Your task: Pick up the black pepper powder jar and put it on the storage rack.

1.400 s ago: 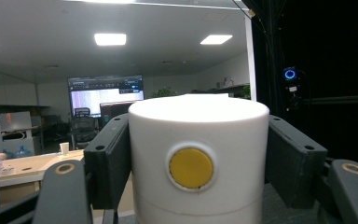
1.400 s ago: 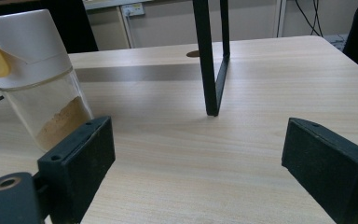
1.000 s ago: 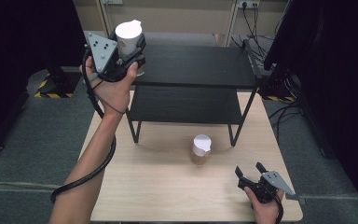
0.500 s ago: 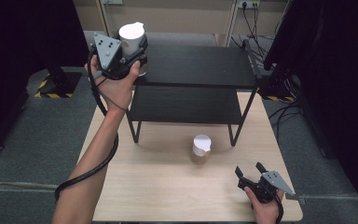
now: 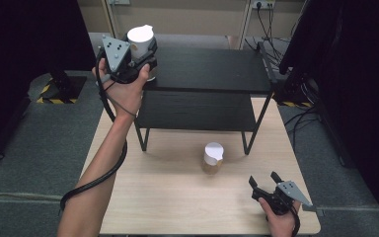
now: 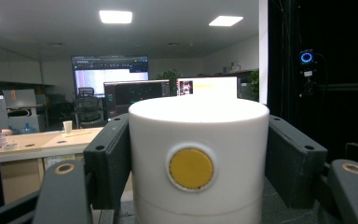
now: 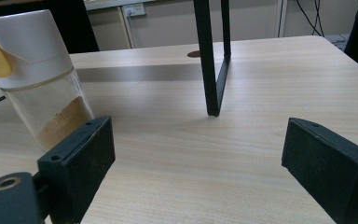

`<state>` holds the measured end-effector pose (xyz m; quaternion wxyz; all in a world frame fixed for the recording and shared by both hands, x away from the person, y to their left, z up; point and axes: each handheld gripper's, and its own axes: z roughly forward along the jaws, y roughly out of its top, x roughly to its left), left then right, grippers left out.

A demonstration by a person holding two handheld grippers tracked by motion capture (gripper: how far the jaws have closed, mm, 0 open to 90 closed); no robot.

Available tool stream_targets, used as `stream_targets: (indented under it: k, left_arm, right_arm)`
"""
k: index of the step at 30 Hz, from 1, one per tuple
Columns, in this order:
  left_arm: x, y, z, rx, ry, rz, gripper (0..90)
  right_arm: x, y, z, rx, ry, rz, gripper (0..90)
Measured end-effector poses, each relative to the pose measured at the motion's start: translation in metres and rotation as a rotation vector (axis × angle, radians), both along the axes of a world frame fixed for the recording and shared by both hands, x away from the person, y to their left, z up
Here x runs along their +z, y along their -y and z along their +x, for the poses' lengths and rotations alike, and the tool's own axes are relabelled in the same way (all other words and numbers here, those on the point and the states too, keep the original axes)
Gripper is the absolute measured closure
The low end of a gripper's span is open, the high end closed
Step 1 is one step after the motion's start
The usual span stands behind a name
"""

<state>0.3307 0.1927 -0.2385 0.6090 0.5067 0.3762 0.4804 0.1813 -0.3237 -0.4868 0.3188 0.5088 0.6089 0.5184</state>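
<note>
Left gripper [image 5: 140, 57], fingers clamped on the white-capped jar [image 5: 141, 37] above the black shelf's [image 5: 212, 69] top-left corner; lower it level, releasing once seated. Right gripper [image 5: 269, 185] rests spread on the counter [image 5: 168, 197]. Its view reveals brown powder in the second jar [image 7: 42, 79]

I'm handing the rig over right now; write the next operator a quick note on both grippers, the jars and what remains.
Left gripper: shut on the white-lidded jar, holding it at the left end of the black shelf's top level. I cannot tell whether the jar's base rests on the shelf.
Right gripper: open, holding nothing, low over the near right corner of the wooden table.
Second jar: upright on the table in front of the shelf, brown powder in its lower part, untouched.
Done: first jar brought to the top level.
Left: probably release it, then move the second jar, likely with the right gripper.
</note>
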Motion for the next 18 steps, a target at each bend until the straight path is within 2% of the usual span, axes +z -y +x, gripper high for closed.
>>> stream_targets:
  k: [5,10,15,18]
  left_arm:
    - [0.0025,-0.0013,0.0021,-0.005,-0.008,0.007,30.9]
    - [0.0049,-0.0035,0.0049,-0.007,-0.026,-0.01,30.6]
    - [0.0065,-0.0059,0.0069,-0.014,-0.033,-0.01,30.1]
    - [0.0046,-0.0071,0.0069,-0.016,-0.018,-0.027,24.1]
  right_arm:
    - [0.0,0.0001,0.0,0.0,0.0,0.001,9.7]
    - [-0.0001,0.0001,-0.0001,0.0,0.001,0.0,9.7]
    - [-0.0002,-0.0002,-0.0003,0.001,0.002,-0.002,9.7]
    - [-0.0002,-0.0001,-0.0003,0.001,0.002,-0.002,9.6]
